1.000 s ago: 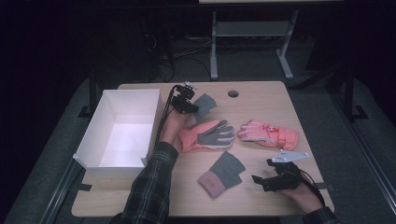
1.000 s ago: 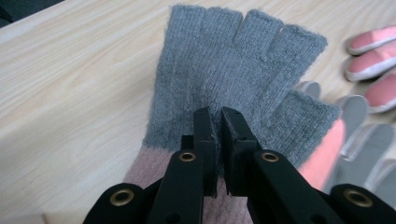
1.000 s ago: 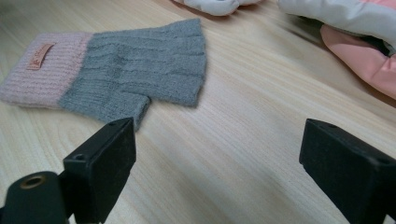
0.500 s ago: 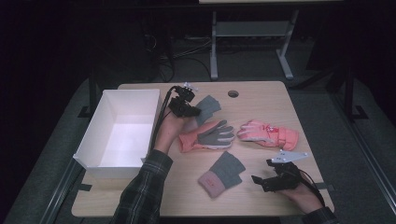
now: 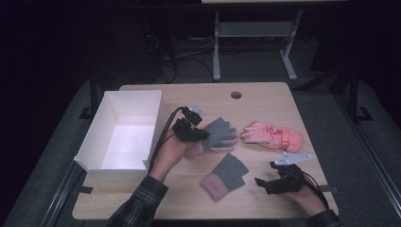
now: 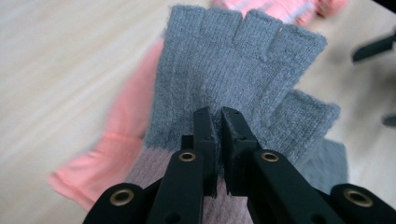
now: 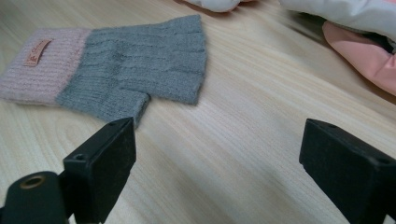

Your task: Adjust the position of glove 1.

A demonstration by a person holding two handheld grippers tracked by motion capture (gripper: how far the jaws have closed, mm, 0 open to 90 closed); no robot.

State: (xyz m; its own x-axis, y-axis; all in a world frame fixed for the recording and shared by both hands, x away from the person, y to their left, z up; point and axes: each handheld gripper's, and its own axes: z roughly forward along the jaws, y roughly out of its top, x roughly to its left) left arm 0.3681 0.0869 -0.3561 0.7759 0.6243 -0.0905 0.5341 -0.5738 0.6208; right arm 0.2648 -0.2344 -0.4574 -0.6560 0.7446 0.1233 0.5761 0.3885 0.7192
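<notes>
grey and pink knit glove, white box, plaid sleeve

Box at the table's left side, held glove just right of it, second glove further right, third glove in front between them, right gripper near its right.
</notes>
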